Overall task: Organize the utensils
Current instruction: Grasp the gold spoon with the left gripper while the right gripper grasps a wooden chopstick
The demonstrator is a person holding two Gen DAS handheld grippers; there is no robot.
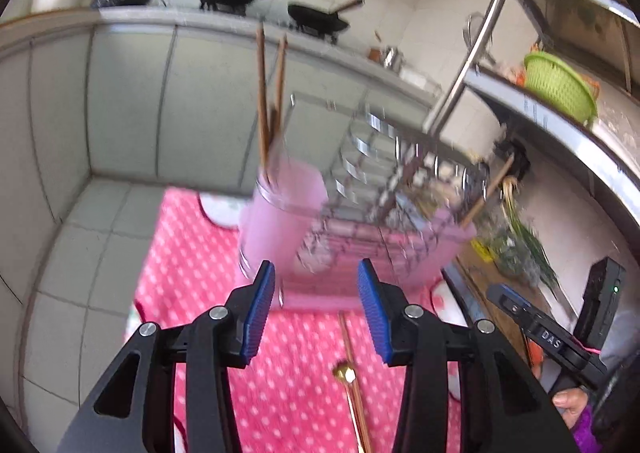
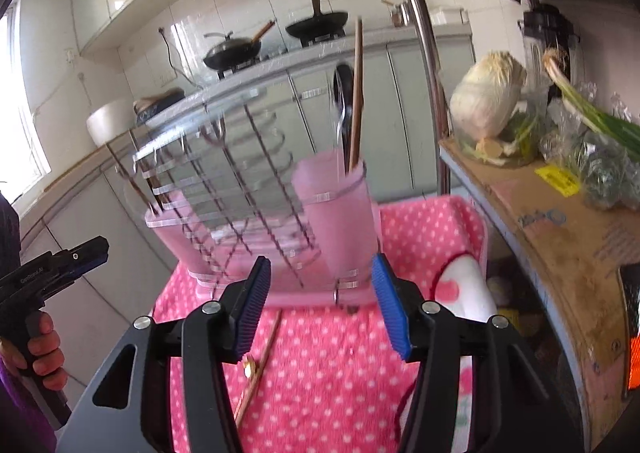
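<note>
Both grippers you are holding, left gripper (image 1: pixel 316 307) and right gripper (image 2: pixel 320 305), are standing open with nothing between their blue pads. Some chopsticks (image 1: pixel 270 101) are already standing upright in the pink cup (image 2: pixel 340 217) on the dish rack (image 2: pixel 224 189). One chopstick (image 2: pixel 260 365) and a gold spoon (image 1: pixel 352 393) are lying loose on the pink dotted cloth (image 2: pixel 328 373), just below your open jaws, waiting to be sorted.

We saw a pink cloth (image 2: pixel 340 365) with white dots, a pale pink cup (image 2: pixel 336 213), brown chopsticks (image 1: pixel 270 101), and a green basket (image 1: pixel 558 87) at two o'clock.
</note>
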